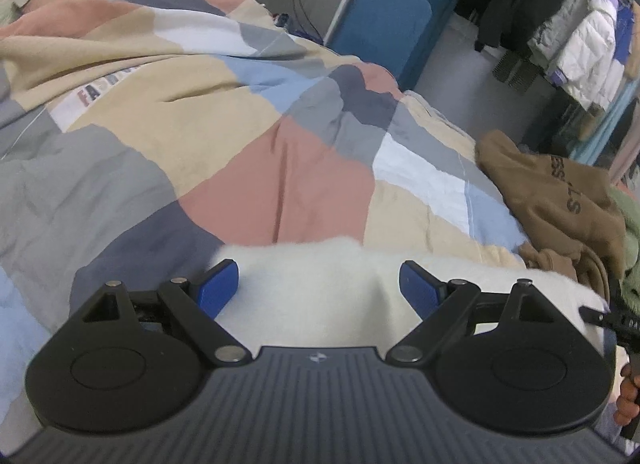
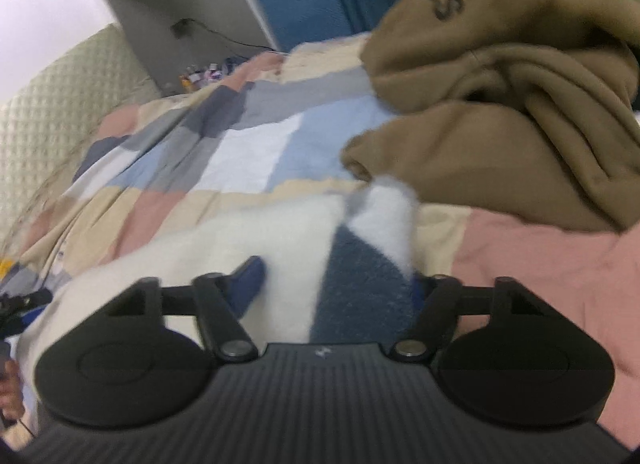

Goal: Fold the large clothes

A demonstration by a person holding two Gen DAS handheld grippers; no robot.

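White fleece garment [image 1: 320,284] lying on patchwork quilt [image 1: 280,168], stretched crosswise between both hands. Left gripper [image 1: 319,286] released, pads wide apart, white edge directly beneath. Right gripper [image 2: 336,284] half-closed around white-and-blue corner [image 2: 360,296]; actual pinch impossible to tell. Brown hoodie [image 2: 500,96] just beyond.

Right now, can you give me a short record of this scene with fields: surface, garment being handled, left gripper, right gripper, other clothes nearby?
surface: bed with a patchwork quilt
garment being handled: fluffy white garment with a dark blue patch, lying on the quilt
left gripper: jaws wide, garment between them, pads not pressing
right gripper: garment between its jaws; grip unclear, its far pad is hidden behind the cloth
other clothes nearby: brown sweatshirt with dark lettering, crumpled beside the white garment; green fabric behind it
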